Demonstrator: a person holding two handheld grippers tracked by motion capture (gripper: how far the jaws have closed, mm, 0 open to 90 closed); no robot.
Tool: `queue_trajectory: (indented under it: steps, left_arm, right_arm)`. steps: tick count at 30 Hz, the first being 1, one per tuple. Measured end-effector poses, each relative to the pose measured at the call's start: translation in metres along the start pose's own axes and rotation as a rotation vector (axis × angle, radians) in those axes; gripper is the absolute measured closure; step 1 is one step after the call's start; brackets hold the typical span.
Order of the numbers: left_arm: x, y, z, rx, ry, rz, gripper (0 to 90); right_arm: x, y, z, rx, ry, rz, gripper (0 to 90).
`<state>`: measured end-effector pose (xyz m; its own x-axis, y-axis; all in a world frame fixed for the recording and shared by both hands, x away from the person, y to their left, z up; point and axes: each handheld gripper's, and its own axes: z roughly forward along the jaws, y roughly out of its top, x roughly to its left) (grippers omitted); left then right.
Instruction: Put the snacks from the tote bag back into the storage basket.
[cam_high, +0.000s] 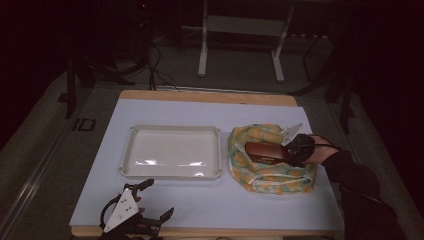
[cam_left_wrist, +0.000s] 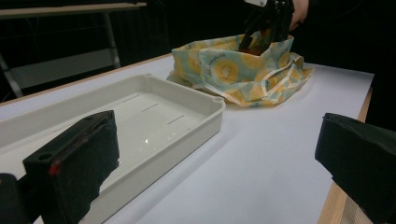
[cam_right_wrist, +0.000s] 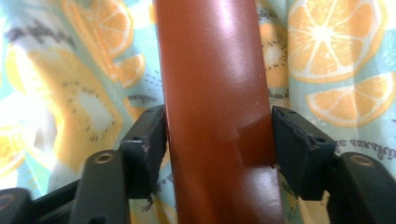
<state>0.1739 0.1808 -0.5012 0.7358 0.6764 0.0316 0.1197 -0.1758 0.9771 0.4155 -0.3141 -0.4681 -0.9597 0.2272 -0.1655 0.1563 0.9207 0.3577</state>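
High view is showing the right gripper clamping a glossy brown box over the fruit-print cloth bag, right of the white tray on the table. The left gripper is sitting near the front edge, jaws spread wide, gripping nothing.

Tray left of the fabric bag — box inside.

A glossy reddish-brown case lies flat atop the fruit-print cloth bag, right of centre in the high view. The bag sits crumpled beside an empty white tray.
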Motion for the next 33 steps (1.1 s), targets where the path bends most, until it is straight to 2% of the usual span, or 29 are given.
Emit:
queue_trajectory:
  steps: [5, 11, 25, 33]
  left_arm:
    - [0.000, 0.000, 0.000, 0.001, 0.000, 0.001, 0.0]
    - [0.000, 0.000, 0.000, 0.000, 0.000, 0.000, 0.0]
    - [0.001, 0.000, 0.000, -0.003, 0.001, -0.006, 0.0]
    - [0.000, -0.001, 0.002, 0.020, -0.010, 0.004, 0.0]
  right_arm:
    - [0.001, -0.002, -0.003, -0.006, 0.015, -0.033, 42.2]
    - [0.000, -0.003, -0.011, -0.037, 0.023, -0.033, 42.7]
    - [-0.004, 0.001, -0.043, -0.074, -0.004, -0.026, 42.9]
    - [-0.005, 0.006, -0.062, -0.082, -0.024, -0.029, 42.9]
